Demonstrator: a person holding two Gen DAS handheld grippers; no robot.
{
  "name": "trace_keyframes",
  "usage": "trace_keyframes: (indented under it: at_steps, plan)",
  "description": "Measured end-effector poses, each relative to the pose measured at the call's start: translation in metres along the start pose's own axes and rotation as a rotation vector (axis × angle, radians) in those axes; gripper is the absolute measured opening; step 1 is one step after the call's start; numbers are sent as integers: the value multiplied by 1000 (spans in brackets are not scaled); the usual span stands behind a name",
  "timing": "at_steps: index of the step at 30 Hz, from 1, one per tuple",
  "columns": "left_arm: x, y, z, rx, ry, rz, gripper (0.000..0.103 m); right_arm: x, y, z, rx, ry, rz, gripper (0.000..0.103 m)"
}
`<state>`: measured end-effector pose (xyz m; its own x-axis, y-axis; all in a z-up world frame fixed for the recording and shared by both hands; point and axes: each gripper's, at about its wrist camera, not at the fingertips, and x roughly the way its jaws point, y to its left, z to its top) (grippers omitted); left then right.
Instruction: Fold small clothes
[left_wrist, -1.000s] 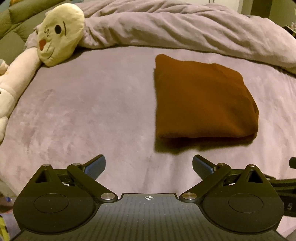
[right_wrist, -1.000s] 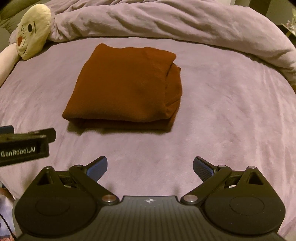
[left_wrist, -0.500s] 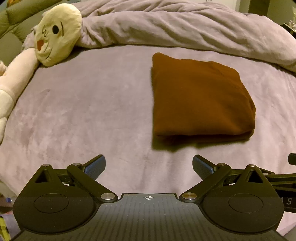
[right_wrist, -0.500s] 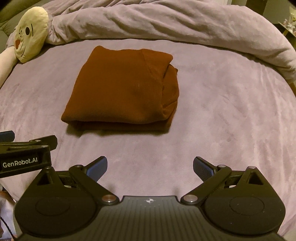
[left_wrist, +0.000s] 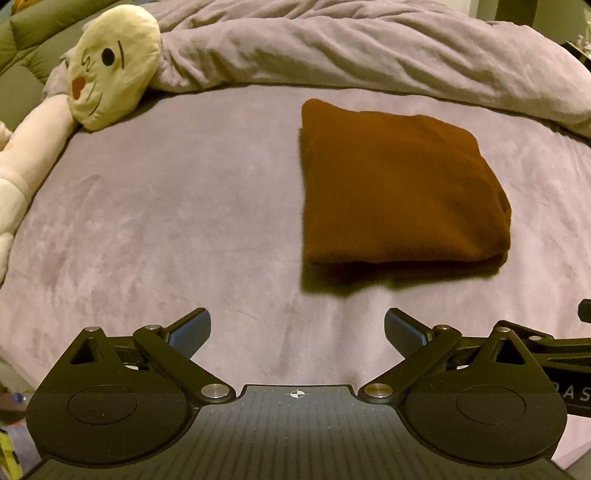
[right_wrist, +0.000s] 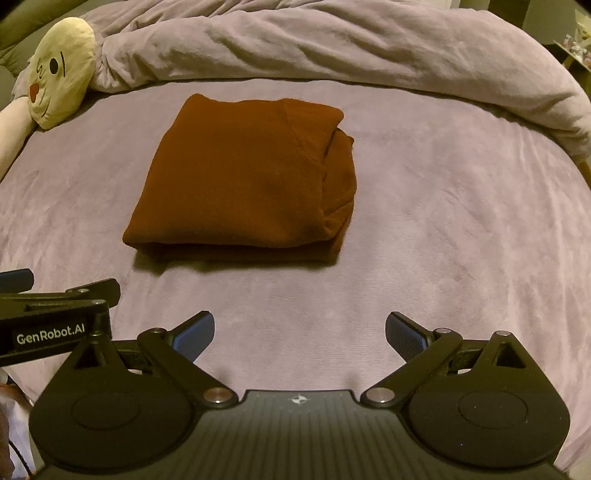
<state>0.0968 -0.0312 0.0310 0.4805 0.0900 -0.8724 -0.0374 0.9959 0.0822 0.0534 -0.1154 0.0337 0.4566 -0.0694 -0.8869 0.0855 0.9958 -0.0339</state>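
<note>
The rust-brown garment (right_wrist: 243, 184) is lying on the mauve bedspread (right_wrist: 443, 221) as a compact folded rectangle, layers stacked, well clear of both tools. The left gripper (left_wrist: 297, 328) and right gripper (right_wrist: 300, 332) are hovering short of it, jaws spread, holding nothing. Folding is looking essentially done; only 1 bulging side edge is possibly needing tidying.

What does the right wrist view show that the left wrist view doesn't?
Only the right wrist view shows the brown garment's bunched layered right edge and the "GenRobot.AI" label on the left gripper. Only the left wrist view shows the plush toy's pale arm reaching far down the left side. Both show the garment folded on the purple blanket, the rumpled duvet, and the right gripper open, like the left.
</note>
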Motion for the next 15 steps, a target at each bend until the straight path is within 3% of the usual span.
trace_keyframes:
  at_steps: [15]
  plan:
    - [3, -1, -1, 4, 6, 9, 103, 0, -3, -1, 11, -10, 0, 99]
